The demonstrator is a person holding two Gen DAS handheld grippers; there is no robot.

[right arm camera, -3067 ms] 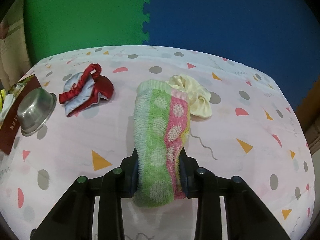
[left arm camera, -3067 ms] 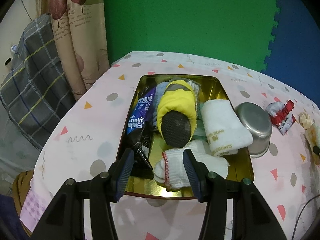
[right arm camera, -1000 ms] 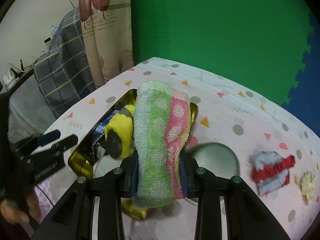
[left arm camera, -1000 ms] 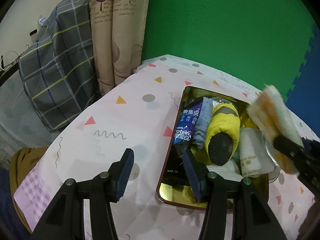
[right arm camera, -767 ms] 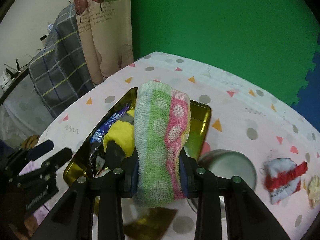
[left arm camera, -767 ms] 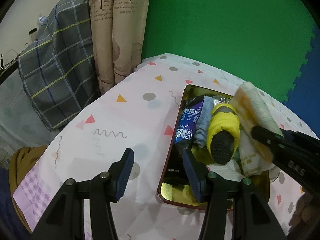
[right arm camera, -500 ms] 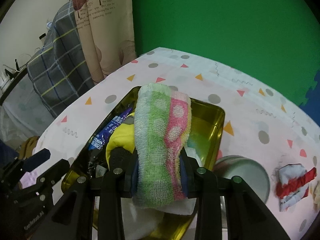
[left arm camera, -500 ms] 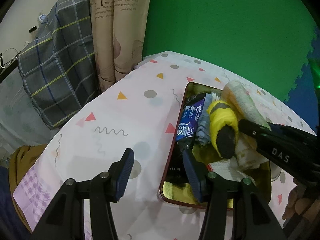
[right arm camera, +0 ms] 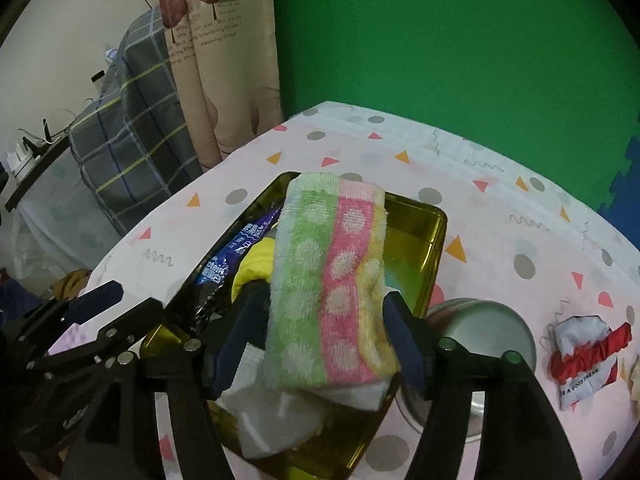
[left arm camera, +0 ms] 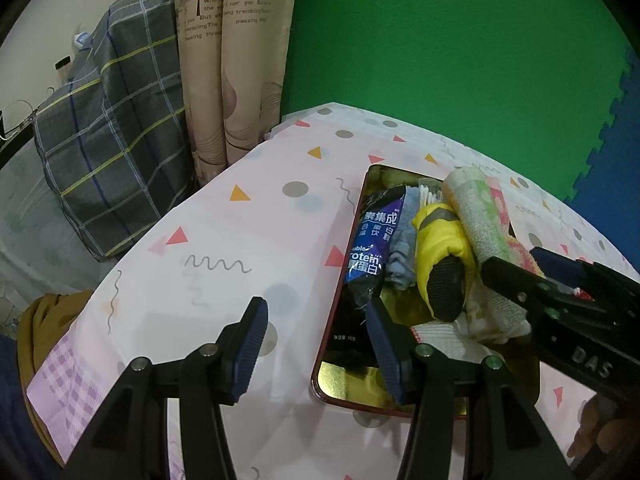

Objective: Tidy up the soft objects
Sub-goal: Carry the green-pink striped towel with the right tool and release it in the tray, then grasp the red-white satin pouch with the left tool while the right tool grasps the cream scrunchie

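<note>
The green, pink and yellow dotted terry towel (right arm camera: 332,280) lies on the pile in the gold metal tray (right arm camera: 434,240) at frame centre, between the right gripper (right arm camera: 320,330)'s opening jaws. The left gripper (left arm camera: 316,346) hangs open, empty. Still outside (lower right): a red-white cloth (right arm camera: 588,354) reading "A GOOD DREAM". The dark blue pouch (left arm camera: 374,248) reads "protein".
</note>
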